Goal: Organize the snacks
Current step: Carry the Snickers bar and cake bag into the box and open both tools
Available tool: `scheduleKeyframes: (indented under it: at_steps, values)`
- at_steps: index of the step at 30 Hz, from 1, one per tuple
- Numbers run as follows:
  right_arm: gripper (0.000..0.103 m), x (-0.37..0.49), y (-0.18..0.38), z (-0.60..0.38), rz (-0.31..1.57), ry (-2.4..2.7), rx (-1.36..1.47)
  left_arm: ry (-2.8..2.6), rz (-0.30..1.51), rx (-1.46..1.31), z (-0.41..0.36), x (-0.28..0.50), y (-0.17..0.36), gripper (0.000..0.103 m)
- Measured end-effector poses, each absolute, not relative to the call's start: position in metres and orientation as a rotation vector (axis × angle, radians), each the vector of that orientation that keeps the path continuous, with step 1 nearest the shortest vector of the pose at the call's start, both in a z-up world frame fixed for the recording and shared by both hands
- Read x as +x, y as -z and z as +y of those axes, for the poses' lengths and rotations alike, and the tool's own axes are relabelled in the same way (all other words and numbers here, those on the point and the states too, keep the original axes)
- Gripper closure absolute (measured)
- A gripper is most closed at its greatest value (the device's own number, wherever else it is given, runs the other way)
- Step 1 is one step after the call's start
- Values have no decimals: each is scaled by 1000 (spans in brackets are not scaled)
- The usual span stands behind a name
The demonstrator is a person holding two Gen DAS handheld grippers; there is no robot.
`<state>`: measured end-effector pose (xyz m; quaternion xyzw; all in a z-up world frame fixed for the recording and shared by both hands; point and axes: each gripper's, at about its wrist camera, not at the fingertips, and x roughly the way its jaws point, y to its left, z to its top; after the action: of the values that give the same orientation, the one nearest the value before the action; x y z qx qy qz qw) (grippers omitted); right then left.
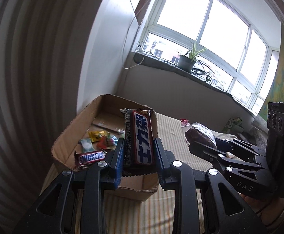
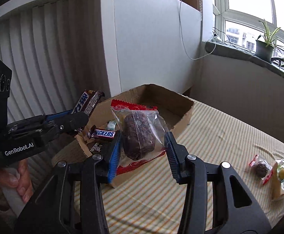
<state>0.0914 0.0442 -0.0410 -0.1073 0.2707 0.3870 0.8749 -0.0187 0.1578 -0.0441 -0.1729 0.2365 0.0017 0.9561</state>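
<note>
Striped beige cloth [image 2: 210, 136] covers the surface; open brown cardboard box [image 2: 182, 105] sits by the white wall under the window. My left gripper [image 1: 139, 152] is clamped on a long brown chocolate bar with blue-and-white lettering [image 1: 141, 138], held above the box. My right gripper [image 2: 142, 146] pinches a dark cake in clear, red-edged plastic [image 2: 140, 136] at the box's near edge. Risks: slick wrapper slips out early, both grippers collide over the box, or the near wall gets knocked. Two wrapped snacks [image 2: 272, 170] wait on the cloth.
</note>
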Motion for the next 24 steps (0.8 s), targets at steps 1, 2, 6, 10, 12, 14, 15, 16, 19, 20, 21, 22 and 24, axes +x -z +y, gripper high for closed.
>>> scheduleKeyframes:
  at_steps: [1, 2, 6, 10, 12, 14, 15, 16, 19, 20, 21, 22, 24]
  values:
    - [57, 92, 43, 52, 566, -824, -229, -17, 483, -356, 164, -19, 46, 76]
    - [57, 94, 45, 58, 568, -835, -232, -30, 486, -361, 169, -19, 47, 76]
    - [57, 99, 47, 69, 575, -859, -233, -55, 501, -364, 181, -16, 51, 76]
    - [57, 101, 50, 67, 588, -857, -229, -60, 511, -354, 182, -13, 52, 76]
    - [57, 108, 51, 66, 597, -857, -228, -62, 515, -359, 182, -10, 53, 76]
    - [57, 111, 52, 68, 597, -859, -229, -63, 521, -361, 182, -9, 55, 76]
    - [57, 113, 52, 69, 597, -861, -227, -63, 525, -361, 182, -8, 56, 76]
    - [57, 113, 52, 71, 596, -864, -227, -65, 528, -361, 183, -7, 57, 76]
    - [57, 119, 55, 77, 602, -873, -227, -66, 541, -366, 185, -3, 59, 76]
    - [57, 120, 56, 78, 606, -877, -227, -67, 546, -368, 186, -2, 61, 76]
    - [57, 122, 59, 80, 611, -881, -227, -69, 551, -371, 187, -1, 62, 76]
    - [56, 124, 61, 81, 618, -885, -228, -71, 555, -375, 188, 0, 64, 76]
    - [48, 128, 69, 86, 639, -882, -239, -82, 565, -379, 190, 1, 68, 75]
